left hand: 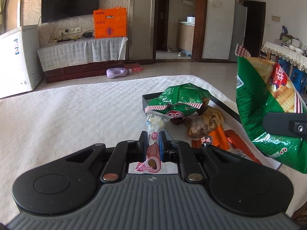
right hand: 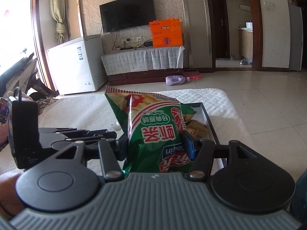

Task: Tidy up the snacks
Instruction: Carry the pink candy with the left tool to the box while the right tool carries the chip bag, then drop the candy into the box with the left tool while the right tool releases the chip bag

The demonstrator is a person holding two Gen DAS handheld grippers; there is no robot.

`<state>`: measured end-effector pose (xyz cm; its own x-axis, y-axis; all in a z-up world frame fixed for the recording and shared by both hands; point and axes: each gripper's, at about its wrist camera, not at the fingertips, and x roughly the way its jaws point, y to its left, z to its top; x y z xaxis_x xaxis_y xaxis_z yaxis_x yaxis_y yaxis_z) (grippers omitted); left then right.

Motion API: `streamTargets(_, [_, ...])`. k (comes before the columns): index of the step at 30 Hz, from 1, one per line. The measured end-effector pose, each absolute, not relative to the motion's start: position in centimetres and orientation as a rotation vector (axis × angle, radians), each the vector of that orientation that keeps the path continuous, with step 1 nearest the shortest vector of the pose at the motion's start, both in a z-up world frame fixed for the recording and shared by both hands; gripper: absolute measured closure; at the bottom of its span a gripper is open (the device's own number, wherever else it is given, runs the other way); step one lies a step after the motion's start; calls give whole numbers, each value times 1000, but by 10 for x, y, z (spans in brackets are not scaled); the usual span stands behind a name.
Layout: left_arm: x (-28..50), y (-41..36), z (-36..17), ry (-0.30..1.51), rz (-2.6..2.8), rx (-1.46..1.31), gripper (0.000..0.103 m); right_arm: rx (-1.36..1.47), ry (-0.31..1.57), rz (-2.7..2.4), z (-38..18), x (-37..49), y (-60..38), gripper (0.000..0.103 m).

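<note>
My left gripper is shut on a small pink and white snack packet, held upright just left of the black-rimmed tray. In the tray lie a green chip bag, a clear bag of brown snacks and orange packets. My right gripper is shut on a second green chip bag, held up above the near end of the tray; the same bag hangs at the right in the left wrist view. The left gripper's body shows to the left of it.
The tray sits on a table with a white textured cloth. On the floor beyond lie a purple bottle and, at the far left, a white chest freezer stands. A TV cabinet and a doorway are further back.
</note>
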<state>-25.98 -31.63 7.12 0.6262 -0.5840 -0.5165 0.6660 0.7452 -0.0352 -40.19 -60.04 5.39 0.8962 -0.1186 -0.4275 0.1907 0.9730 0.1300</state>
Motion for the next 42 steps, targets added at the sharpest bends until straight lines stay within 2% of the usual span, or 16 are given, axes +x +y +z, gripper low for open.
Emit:
streamTargets(19, [-250,-384,50,559,-838,127,89,187,468,-226,43,-413,-629,44])
streamTargets(29, [-241,-424,28,581,-890,194,87,195,483,-233,41,-411,-636,44])
streamTargets(32, [-240,-423,25,577,-876,211,75,195,489,-225,39,-408,-636,44])
streamTargets(34, [-241,-415,26,576,-864,213,57,190,494,-223,38,-406,-634,44])
streamTargets(36, [-242,-407,27,570,-856,222,46,187,499,-225,37,-403,-635,44])
streamTargets(38, [-245,-396,29,562,-867,225,41,194,503,-228,35,-402,-637,44])
streamTargets(40, [-251,-386,34,539,-886,227,27,201,502,-230,34,-400,-639,44])
streamTargets(42, [-259,-376,38,502,-893,232,21,204,500,-231,32,-397,-640,44])
